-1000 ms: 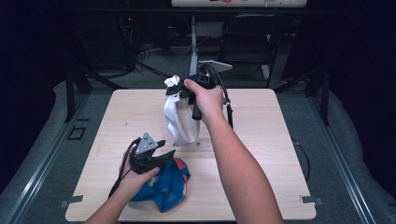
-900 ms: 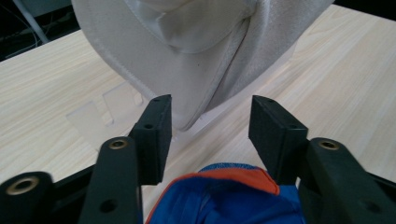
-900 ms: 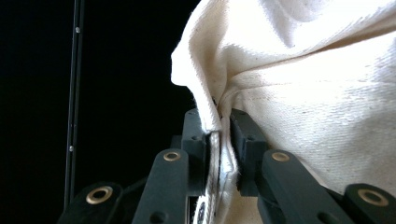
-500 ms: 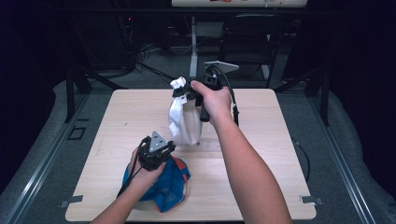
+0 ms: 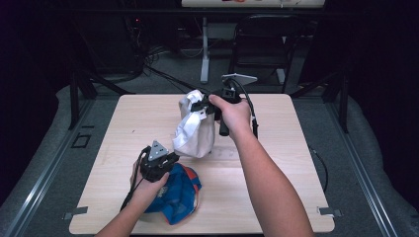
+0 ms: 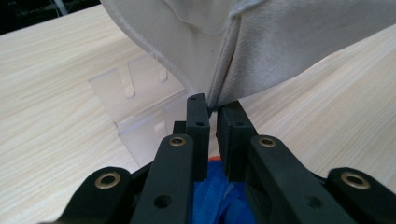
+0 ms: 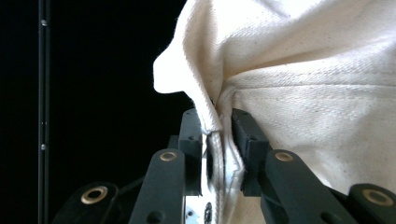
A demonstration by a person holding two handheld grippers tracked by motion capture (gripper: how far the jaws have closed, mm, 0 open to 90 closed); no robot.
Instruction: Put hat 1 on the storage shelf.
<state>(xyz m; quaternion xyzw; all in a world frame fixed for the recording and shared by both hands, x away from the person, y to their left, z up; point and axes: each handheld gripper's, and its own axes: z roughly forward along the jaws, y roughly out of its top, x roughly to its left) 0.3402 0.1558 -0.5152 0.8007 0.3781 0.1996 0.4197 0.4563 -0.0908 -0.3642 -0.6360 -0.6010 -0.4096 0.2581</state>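
Observation:
A white cloth piece (image 5: 195,133) hangs over the wooden table (image 5: 276,163). My right gripper (image 5: 200,106) holds its top hem. In the right gripper view the jaws (image 7: 215,123) have just been opening a little, and the folded hem (image 7: 303,70) is still pinched between them. My left gripper (image 5: 173,157) is shut on the cloth's lower edge; its pads (image 6: 212,105) nip the seam of the white cloth (image 6: 280,42). A blue and orange cap (image 5: 180,190) lies under my left hand.
A clear plastic stand (image 6: 140,107) sits on the table just behind the white cloth's lower edge. Blue fabric (image 6: 210,196) lies right beneath my left jaws. A dark chair (image 5: 267,44) and cables stand beyond the table's far edge.
My left gripper went from open beside the blue cap to shut on the white cloth's lower edge. My right hand sank slightly with the cloth's top.

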